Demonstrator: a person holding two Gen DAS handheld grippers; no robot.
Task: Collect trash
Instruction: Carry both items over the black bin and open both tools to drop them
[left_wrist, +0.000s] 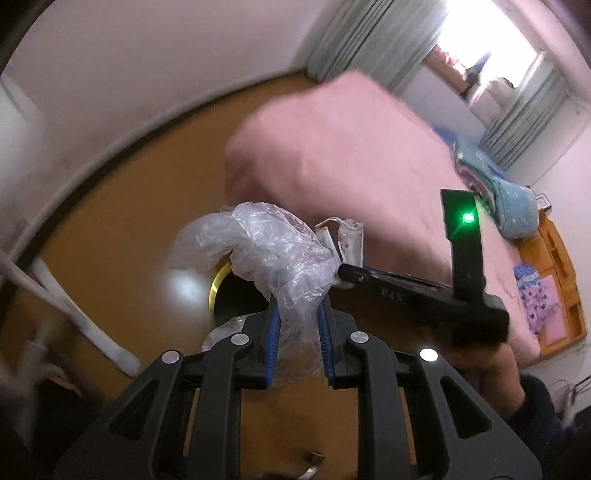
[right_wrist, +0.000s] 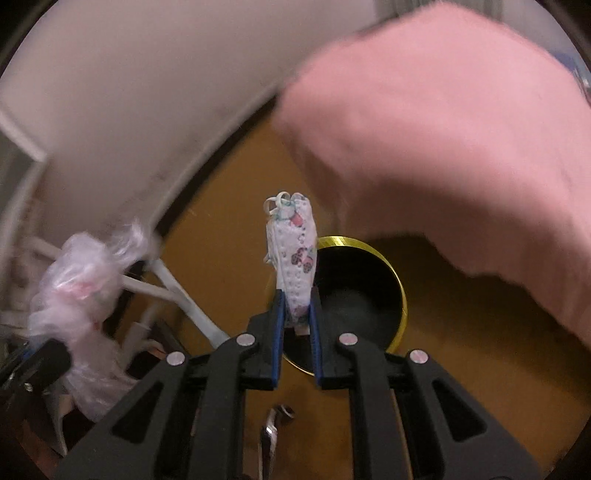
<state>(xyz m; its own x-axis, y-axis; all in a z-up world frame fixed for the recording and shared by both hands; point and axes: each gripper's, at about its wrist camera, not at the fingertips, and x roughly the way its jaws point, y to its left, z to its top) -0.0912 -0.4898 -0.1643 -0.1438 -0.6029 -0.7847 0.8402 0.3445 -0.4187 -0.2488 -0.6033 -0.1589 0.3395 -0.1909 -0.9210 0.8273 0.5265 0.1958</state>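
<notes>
My left gripper (left_wrist: 298, 308) is shut on a crumpled clear plastic bag (left_wrist: 258, 243) and holds it over a black bin with a gold rim (left_wrist: 216, 286), mostly hidden behind the bag. My right gripper (right_wrist: 296, 297) is shut on a folded white face mask with a printed pattern (right_wrist: 293, 254), held upright just left of the bin's opening (right_wrist: 358, 291). The right gripper also shows in the left wrist view (left_wrist: 345, 271), with the mask (left_wrist: 347, 238) at its tip. The plastic bag shows blurred at the left of the right wrist view (right_wrist: 85, 288).
The bin stands on an orange-brown floor (left_wrist: 129, 221) beside a bed with a pink cover (left_wrist: 351, 166). White pipes or cables (right_wrist: 177, 295) run along the wall at the left. A small metal object (right_wrist: 271, 432) lies on the floor below the right gripper.
</notes>
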